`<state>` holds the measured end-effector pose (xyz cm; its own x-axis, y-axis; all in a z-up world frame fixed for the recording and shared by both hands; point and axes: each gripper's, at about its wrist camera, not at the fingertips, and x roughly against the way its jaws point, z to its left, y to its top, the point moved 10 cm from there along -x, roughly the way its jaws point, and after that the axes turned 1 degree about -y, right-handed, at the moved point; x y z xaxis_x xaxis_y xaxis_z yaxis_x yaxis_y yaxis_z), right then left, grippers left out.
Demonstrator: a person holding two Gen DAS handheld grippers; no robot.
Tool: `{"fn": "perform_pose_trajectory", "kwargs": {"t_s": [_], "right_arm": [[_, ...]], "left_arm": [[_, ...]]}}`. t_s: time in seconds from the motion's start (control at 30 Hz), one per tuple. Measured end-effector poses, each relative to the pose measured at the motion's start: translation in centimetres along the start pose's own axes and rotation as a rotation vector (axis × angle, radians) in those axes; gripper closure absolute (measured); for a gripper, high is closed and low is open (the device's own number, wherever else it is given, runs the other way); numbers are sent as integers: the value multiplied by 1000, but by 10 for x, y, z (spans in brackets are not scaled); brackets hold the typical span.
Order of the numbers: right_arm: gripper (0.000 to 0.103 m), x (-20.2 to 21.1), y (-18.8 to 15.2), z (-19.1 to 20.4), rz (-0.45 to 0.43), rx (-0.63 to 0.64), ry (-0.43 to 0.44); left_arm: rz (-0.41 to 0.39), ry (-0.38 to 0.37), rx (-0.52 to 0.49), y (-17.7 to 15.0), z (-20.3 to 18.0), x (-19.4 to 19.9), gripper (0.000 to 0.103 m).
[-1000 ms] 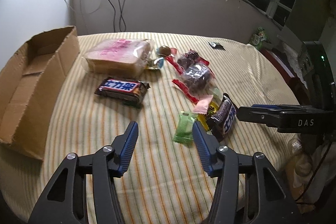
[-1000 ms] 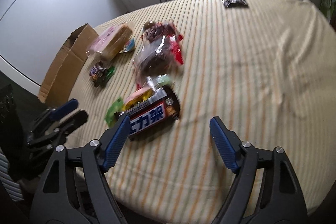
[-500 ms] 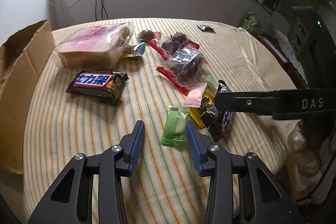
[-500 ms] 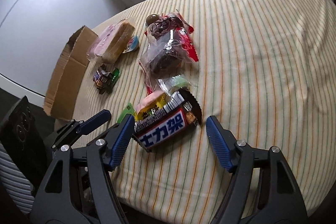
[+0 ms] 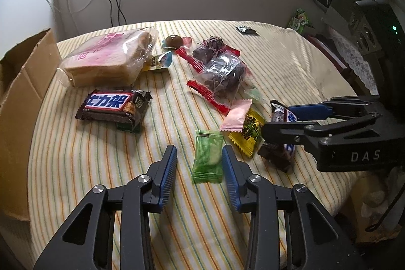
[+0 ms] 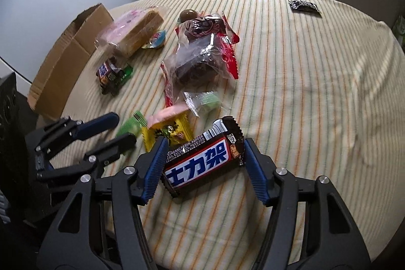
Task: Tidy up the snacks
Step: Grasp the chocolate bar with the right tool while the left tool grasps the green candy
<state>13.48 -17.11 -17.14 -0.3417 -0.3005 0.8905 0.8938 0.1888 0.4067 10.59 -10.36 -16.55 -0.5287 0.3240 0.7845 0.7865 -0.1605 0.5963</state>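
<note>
Both grippers are just starting to pick up snacks. The left gripper [image 5: 198, 163], low in the left wrist view, has been closing its jaws around a green candy [image 5: 208, 160]. The candy lies flat on the striped cloth [image 5: 76, 168], touching the right pad, but the left pad has a gap, so nothing is pinched yet. The right gripper [image 6: 203, 163], low in the right wrist view, has been closing too. A big chocolate bar [image 6: 201, 162] lies between its blue pads. The pads look like they touch both ends, but I cannot tell if they squeeze it.

The cardboard box [image 5: 22, 103] sits at the left edge. I see no snacks inside it. The bread [image 5: 106, 60], another chocolate bar [image 5: 114, 105], the dark cake bags [image 5: 222, 72], and the pink candy [image 5: 236, 117] and yellow candy [image 5: 249, 134] all still lie loose. So I think almost all the tidying is left.
</note>
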Motion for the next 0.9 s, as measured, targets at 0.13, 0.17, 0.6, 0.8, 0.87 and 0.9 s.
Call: {"fn": "perform_pose_trajectory", "kwargs": {"t_s": [0.13, 0.17, 0.6, 0.8, 0.87, 0.9], "right_arm": [[37, 6, -5, -8, -5, 11, -60], [35, 8, -7, -10, -4, 9, -74], [43, 15, -23, -22, 16, -7, -123], [73, 15, -18, -30, 16, 0, -132], [73, 17, -18, -30, 12, -2, -122], [73, 18, -18, -30, 7, -1, -120]], "left_arm": [[-2, 6, -21, 0, -2, -2, 70], [-3, 7, -24, 0, -1, -2, 71], [-28, -7, -27, 0, 7, 0, 83], [-37, -17, -4, -2, 11, 4, 84], [-38, -18, 6, -2, 12, 6, 84], [-41, -18, 12, -2, 13, 8, 84]]}}
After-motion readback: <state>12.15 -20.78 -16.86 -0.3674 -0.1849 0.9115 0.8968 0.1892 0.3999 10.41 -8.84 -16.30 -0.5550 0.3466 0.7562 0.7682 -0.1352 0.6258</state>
